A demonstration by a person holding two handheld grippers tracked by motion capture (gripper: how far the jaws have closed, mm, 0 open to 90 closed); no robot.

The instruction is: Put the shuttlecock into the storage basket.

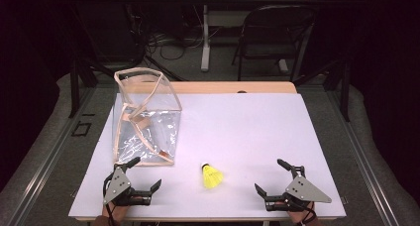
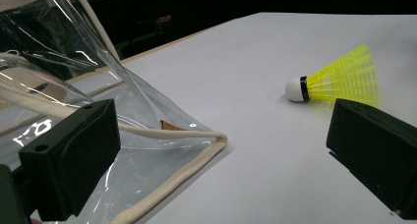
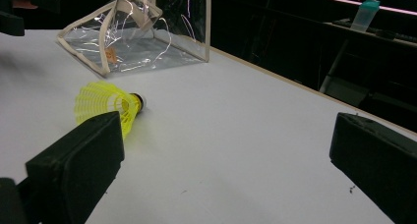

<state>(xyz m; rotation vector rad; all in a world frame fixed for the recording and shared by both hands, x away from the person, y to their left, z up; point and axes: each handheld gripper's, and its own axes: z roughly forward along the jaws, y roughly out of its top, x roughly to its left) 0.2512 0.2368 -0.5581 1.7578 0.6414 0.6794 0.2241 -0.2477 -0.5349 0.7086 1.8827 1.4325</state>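
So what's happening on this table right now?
A person holds a hand-held gripper in each hand at the near edge of a white table. The left hand-held gripper and the right hand-held gripper both have their jaws wide open with nothing between them. A yellow shuttlecock lies on its side between the two, untouched. A clear plastic bag with beige trim stands open just ahead of the left one.

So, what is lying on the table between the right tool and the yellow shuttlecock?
Nothing: in the high view, only bare white table separates the open right tool from the shuttlecock.
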